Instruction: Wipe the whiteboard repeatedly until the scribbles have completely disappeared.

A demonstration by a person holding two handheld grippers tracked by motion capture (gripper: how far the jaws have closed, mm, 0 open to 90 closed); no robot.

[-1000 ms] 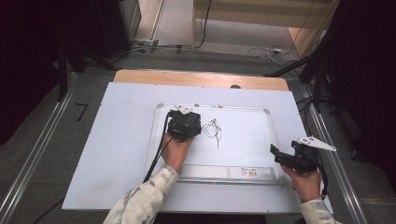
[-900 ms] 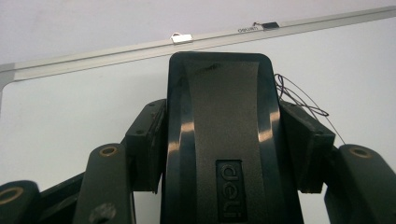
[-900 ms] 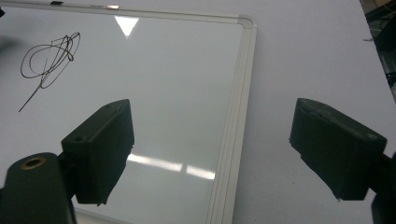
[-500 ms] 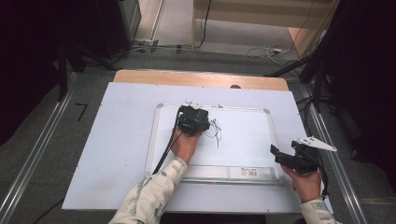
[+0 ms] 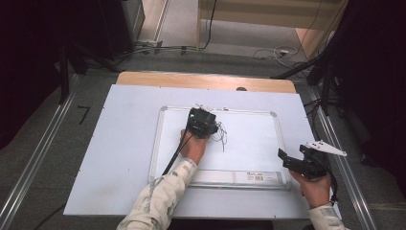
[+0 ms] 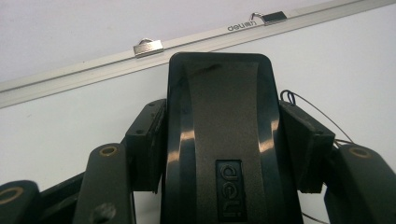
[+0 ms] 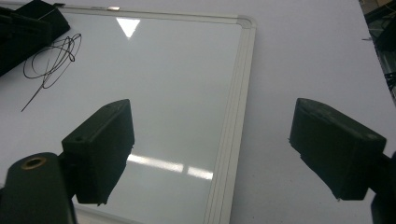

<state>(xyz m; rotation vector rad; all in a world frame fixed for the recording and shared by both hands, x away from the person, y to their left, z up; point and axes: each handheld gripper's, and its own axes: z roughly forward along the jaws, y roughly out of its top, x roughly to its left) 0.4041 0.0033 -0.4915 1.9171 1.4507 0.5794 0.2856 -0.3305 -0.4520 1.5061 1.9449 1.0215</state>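
The left gripper (image 5: 202, 122) had its fingers pinching a black whiteboard eraser (image 6: 219, 140) pressed flat on the whiteboard (image 5: 249, 139), with the scribbled marks (image 5: 221, 136) just beside the fingers toward the board's middle. To wipe well, it probably needed even pressure and overlapping strokes across every line. The right gripper (image 5: 299, 163) hovered with fingers spread, nothing between them, over the board's corner on the worktop (image 5: 119, 143)
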